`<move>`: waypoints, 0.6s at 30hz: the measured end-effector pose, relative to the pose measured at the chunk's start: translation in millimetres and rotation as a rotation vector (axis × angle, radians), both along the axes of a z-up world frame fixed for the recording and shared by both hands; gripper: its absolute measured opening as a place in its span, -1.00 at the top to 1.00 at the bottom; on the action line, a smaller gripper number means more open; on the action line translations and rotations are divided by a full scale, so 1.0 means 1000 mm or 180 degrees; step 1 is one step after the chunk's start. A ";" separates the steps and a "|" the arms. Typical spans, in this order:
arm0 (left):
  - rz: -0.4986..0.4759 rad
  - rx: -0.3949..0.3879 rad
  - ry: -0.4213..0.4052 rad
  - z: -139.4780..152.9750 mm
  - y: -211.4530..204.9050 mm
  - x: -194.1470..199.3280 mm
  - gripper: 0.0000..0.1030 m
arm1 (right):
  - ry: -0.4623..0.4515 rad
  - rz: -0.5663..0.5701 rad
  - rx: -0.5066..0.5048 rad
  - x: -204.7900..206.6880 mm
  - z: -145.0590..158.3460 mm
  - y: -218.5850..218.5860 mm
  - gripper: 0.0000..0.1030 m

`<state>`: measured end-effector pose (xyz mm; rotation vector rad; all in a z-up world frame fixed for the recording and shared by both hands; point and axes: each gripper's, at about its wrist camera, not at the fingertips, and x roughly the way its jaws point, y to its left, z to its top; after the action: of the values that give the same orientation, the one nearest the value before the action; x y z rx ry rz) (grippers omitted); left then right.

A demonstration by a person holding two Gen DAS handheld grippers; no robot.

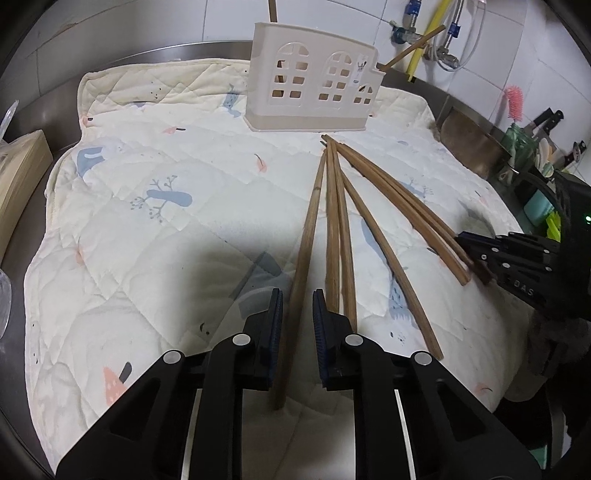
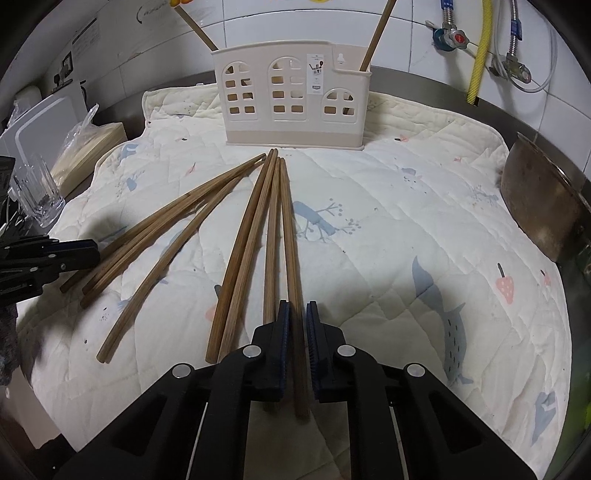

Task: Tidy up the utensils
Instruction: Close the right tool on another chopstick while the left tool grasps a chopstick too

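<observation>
Several brown wooden chopsticks (image 1: 388, 206) lie fanned on a quilted cream cloth (image 1: 147, 166), tips toward a beige utensil holder (image 1: 314, 92) with window cut-outs. Two chopsticks (image 2: 376, 33) stand in that holder (image 2: 291, 103). My left gripper (image 1: 297, 306) straddles the leftmost chopstick (image 1: 310, 229), and a gap shows beside its right pad, so it is open. My right gripper (image 2: 297, 314) is shut on the rightmost chopstick (image 2: 288, 221) near its thick end. Each gripper also shows at the edge of the other view: the right gripper (image 1: 471, 254) and the left gripper (image 2: 94, 253).
A metal pan (image 2: 539, 206) stands at the cloth's right edge. A clear glass (image 2: 37, 192) and a wooden box (image 1: 18, 177) sit to the left. Pipes and a yellow hose (image 2: 480, 48) run on the tiled wall behind. A jar of tools (image 1: 524, 144) stands far right.
</observation>
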<state>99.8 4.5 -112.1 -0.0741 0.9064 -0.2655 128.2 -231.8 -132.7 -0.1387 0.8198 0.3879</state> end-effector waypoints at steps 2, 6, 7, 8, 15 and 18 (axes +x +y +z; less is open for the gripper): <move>-0.0005 0.0012 0.0024 -0.002 -0.001 0.003 0.69 | -0.0002 -0.0003 -0.0002 0.000 0.000 0.001 0.82; -0.0014 0.0036 0.0049 -0.006 -0.003 0.005 0.69 | -0.0002 -0.0004 0.0002 0.000 0.000 0.000 0.82; -0.0014 0.0032 0.0056 -0.006 -0.004 0.006 0.69 | -0.0004 -0.0003 0.0001 0.000 -0.001 0.000 0.82; -0.0012 0.0028 0.0062 -0.006 -0.003 0.006 0.70 | -0.0003 0.0001 0.0000 0.000 0.000 -0.001 0.82; -0.0010 0.0122 0.0057 -0.005 -0.009 0.008 0.85 | -0.0033 -0.0002 -0.0043 0.000 0.000 0.001 0.84; 0.0006 0.0082 0.0047 -0.002 -0.007 0.007 0.87 | -0.0045 -0.0019 -0.0023 -0.001 0.000 0.000 0.85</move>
<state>107.2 -2.8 -114.3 -0.0531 0.9240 -0.2518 127.6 -232.2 -132.5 -0.1454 0.8076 0.3779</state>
